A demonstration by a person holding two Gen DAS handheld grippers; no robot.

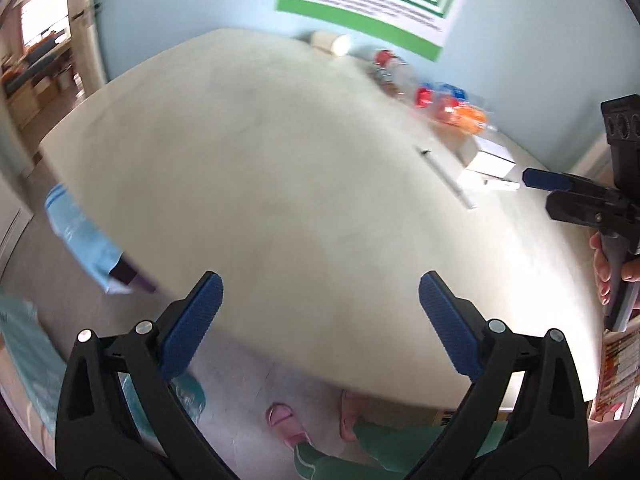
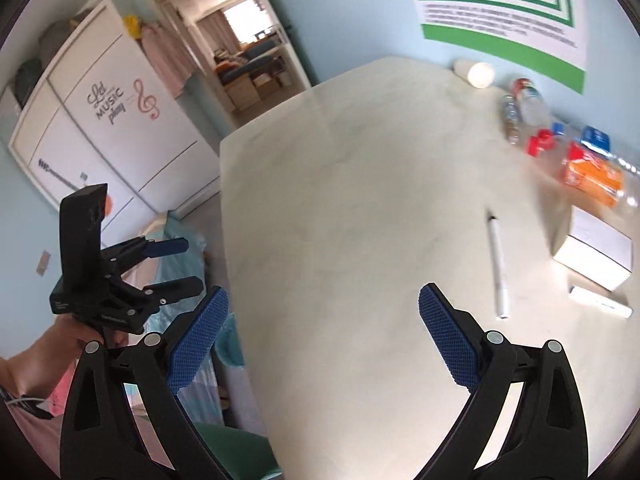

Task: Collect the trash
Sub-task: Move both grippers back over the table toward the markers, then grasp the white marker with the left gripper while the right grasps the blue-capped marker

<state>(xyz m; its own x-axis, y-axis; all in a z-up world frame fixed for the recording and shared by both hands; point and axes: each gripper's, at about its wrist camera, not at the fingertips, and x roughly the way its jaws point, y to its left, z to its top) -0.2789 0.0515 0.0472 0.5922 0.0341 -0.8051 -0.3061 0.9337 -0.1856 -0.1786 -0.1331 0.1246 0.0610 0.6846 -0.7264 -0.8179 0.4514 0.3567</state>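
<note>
Pale tabletop [image 2: 340, 200] fills my view; plastic bottles [image 2: 592, 172] lie clustered along its far right edge by the wall. My left claw [image 1: 320, 324] and right claw [image 2: 322, 334] are spread wide, holding nothing.

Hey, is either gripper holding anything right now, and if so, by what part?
Nothing is held. The left gripper and the right gripper both stand wide open above the table, with nothing between their pads.
</note>
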